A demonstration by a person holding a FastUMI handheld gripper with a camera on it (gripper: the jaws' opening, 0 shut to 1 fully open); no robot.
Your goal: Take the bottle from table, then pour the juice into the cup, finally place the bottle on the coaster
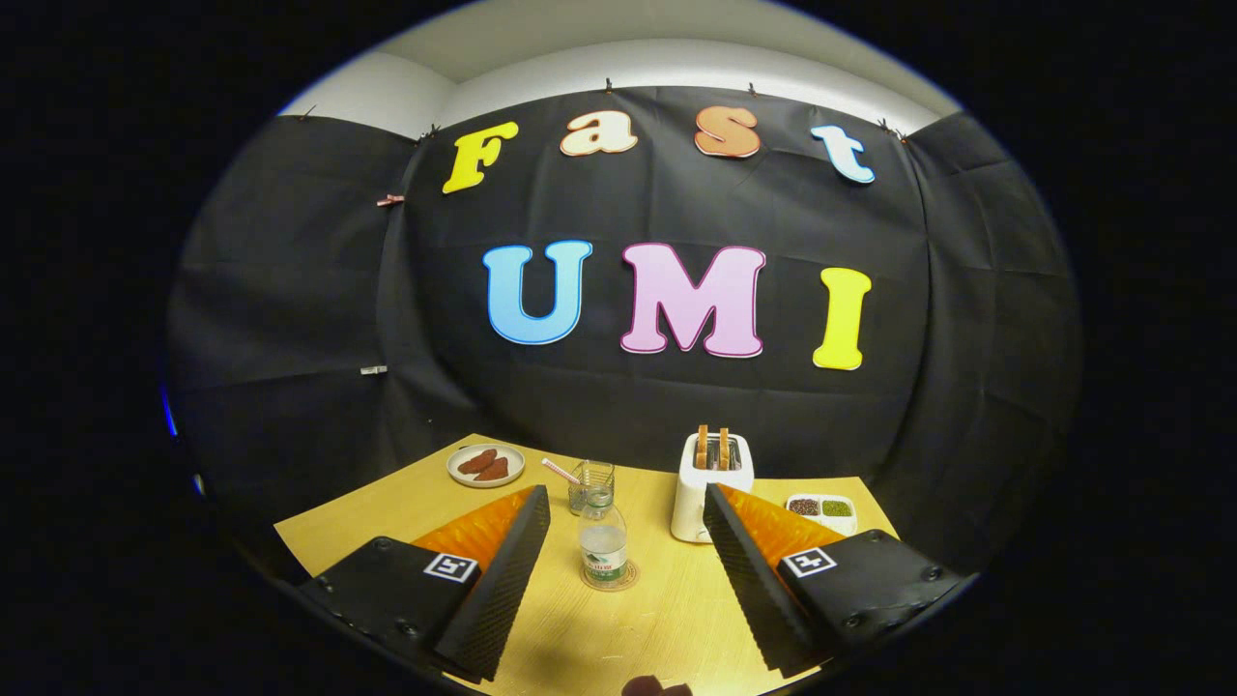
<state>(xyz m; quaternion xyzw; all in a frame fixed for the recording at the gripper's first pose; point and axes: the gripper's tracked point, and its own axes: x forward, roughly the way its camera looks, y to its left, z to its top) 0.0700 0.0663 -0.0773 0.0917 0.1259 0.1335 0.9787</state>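
- The gripper (626, 541) is hovering over the wooden table (667, 628) with its two fingers spread wide apart, and they are not touching anything.
- The bottle (603, 541) is standing upright on the table, between the two fingers but clear of both of them, a little nearer to the left finger than to the right one.
- It is a clear plastic bottle with a label around its lower part, and it is sitting on a round coaster (612, 583), whose rim is showing around the bottle's base.
- The cup (590, 480), a clear glass one, is standing just behind the bottle, and a straw (560, 471) is leaning out of it toward the left.
- To the left of the bottle and farther back, a small plate (486, 465) is holding two reddish-brown pieces of food.
- To the right of the bottle, a white toaster (713, 488) is standing with two slices of toast sticking up from its slots.
- Farther right of the bottle, past the toaster, a white divided dish (821, 510) is holding dark and green grains in separate compartments.
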